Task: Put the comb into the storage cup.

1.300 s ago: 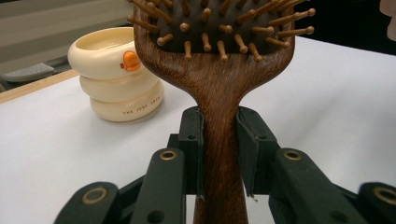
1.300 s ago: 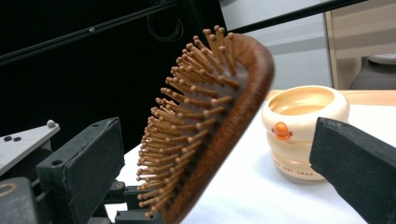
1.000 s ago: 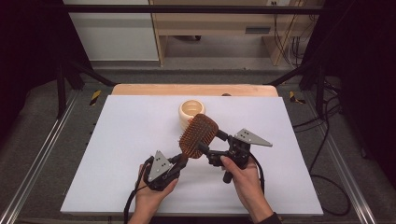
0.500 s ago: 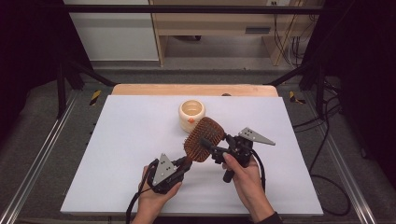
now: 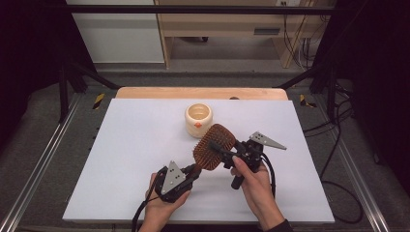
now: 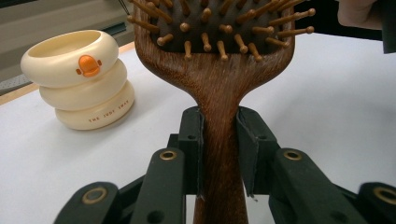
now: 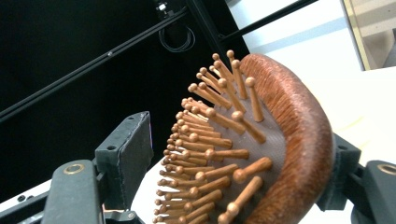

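A wooden hairbrush (image 5: 214, 146) with peg bristles is held above the white table (image 5: 121, 145). My left gripper (image 5: 192, 170) is shut on its handle (image 6: 219, 140), both pads pressed to the wood just below the head. My right gripper (image 5: 223, 147) straddles the brush head (image 7: 280, 140). One jaw sits behind the wooden back, and the other pad (image 7: 126, 158) stands just off the bristle tips, so the jaws are open. A hand holds each gripper.
A cream ringed container (image 5: 198, 119) with an orange mark stands upright on the table just beyond the brush, also seen in the left gripper view (image 6: 79, 79). A wooden board edge (image 5: 198, 93) runs along the table's far side. Black frame bars surround the table.
The brush and both grippers have drifted slightly to the right. The right gripper's jaws have come in around the brush head.
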`<state>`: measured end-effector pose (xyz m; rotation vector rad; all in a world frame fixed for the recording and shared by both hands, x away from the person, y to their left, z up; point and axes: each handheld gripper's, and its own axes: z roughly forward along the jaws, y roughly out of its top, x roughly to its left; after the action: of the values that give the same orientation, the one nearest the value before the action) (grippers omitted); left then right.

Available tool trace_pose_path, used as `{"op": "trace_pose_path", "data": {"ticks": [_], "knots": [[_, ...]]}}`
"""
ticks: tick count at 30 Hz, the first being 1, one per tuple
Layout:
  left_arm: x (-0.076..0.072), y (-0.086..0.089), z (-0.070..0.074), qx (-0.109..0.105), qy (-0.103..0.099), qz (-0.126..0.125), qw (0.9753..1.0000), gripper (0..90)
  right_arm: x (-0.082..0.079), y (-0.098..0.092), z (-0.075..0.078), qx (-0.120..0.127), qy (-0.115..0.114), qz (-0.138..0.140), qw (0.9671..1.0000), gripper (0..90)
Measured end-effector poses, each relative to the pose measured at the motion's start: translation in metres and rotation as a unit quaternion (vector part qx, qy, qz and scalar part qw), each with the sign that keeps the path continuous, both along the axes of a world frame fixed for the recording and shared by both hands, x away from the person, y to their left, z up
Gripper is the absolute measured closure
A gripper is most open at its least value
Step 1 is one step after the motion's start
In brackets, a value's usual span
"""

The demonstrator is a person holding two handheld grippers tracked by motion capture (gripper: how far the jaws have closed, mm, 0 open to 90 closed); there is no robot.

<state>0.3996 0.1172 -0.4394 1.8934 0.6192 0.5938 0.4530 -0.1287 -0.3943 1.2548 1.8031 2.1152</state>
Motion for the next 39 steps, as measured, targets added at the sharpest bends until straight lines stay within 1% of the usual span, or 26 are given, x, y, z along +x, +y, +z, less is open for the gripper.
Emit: {"op": "trace_pose_path", "data": {"ticks": [9, 11, 18, 25, 27, 29, 32, 34, 39], "knots": [[-0.0003, -0.0008, -0.0008, 0.0, 0.0, -0.001, 1.0, 72.4, 0.0003, -0.0011, -0.0011, 0.006, 0.005, 0.003, 1.0, 32.0], [-0.0004, -0.0006, -0.0008, 0.0, 0.0, 0.0, 1.0, 72.4, 0.0004, -0.0011, -0.0015, 0.005, 0.003, 0.004, 1.0, 33.0], [0.0, -0.0002, -0.0014, 0.0, -0.001, -0.002, 1.0, 72.4, 0.0011, -0.003, -0.0027, 0.016, 0.009, 0.006, 0.9998, 37.1], [0.0, -0.0003, -0.0019, -0.001, -0.002, -0.003, 1.0, 72.4, 0.0008, -0.0038, -0.0021, 0.024, 0.014, 0.006, 0.9996, 37.2], [0.0, 0.0, -0.0021, -0.003, -0.003, -0.003, 1.0, 72.4, 0.0005, -0.004, -0.0021, 0.022, 0.011, 0.004, 0.9997, 40.1], [0.0004, 0.0004, -0.0023, -0.004, -0.002, -0.004, 1.0, 72.4, 0.0004, -0.0042, -0.0021, 0.026, 0.01, 0.007, 0.9996, 42.1], [0.0011, 0.0009, -0.0029, -0.005, 0.0, -0.002, 1.0, 72.4, -0.0001, -0.0045, -0.0023, 0.039, 0.011, 0.013, 0.9991, 45.9], [0.0017, 0.0015, -0.0031, -0.006, 0.001, -0.001, 1.0, 72.5, -0.0006, -0.0042, -0.0021, 0.042, 0.009, 0.017, 0.9989, 47.9], [0.0024, 0.002, -0.0036, -0.007, 0.005, -0.001, 1.0, 72.5, -0.0029, -0.0021, -0.0003, 0.039, 0.005, 0.017, 0.9991, 50.6]]}}
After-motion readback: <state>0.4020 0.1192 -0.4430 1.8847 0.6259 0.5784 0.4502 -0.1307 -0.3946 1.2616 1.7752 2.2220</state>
